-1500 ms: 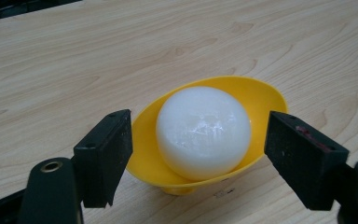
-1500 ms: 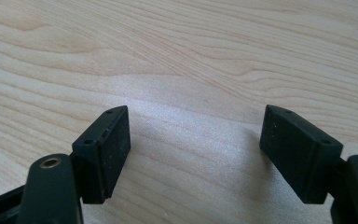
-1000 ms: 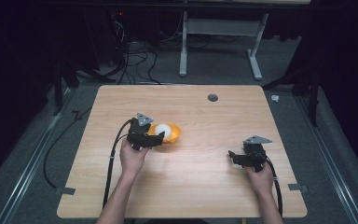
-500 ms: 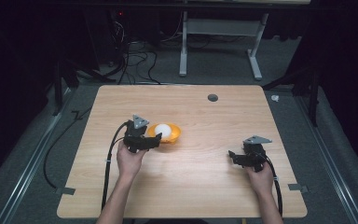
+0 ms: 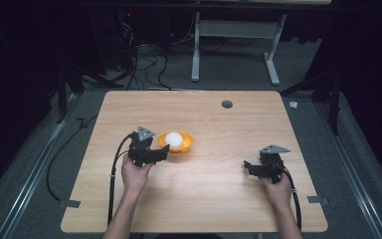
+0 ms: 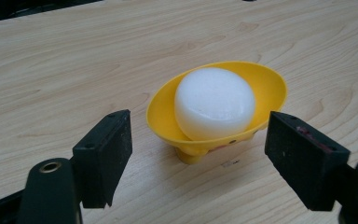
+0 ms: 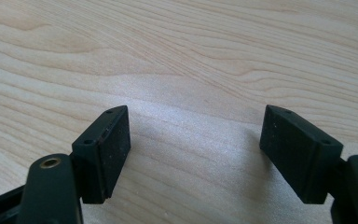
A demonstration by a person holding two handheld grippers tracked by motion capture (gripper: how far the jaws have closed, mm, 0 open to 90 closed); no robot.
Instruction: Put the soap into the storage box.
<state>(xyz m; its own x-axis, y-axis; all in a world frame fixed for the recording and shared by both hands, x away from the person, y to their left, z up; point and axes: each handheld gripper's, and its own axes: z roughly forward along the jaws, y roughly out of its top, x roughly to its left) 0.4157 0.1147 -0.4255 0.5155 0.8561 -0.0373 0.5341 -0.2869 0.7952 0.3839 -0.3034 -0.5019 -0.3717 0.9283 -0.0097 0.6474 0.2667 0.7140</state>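
- Bowl [image 6: 223, 100], yellow and shallow, stands on a small foot near the middle of the wooden table [image 5: 204, 199], with a white foam puck [image 6: 214, 102] sitting in it and rising above the rim.
- Left gripper [image 6: 198, 156] points at the bowl from just beside it; its jaws are spread wide, one to each side of the near rim, touching nothing.
- Right gripper [image 7: 193, 154] rests well apart on the right side of the table, jaws likewise spread over bare wood and holding nothing.
- Risk one: the bowl looks light and sits on a narrow foot, so a jaw that meets the rim on one side first would likely push or tip it rather than pinch it.
- Risk two: the rim is thin and flares outward; a closing grip set too high could slip off it and flick the bowl away.
- Risk three: the puck lies loose, so any tilt while lifting might roll it out onto the table.
- Risk four: if the puck itself is the aim, a hard squeeze would probably dent the foam, and jaws coming in low would catch the rim instead.
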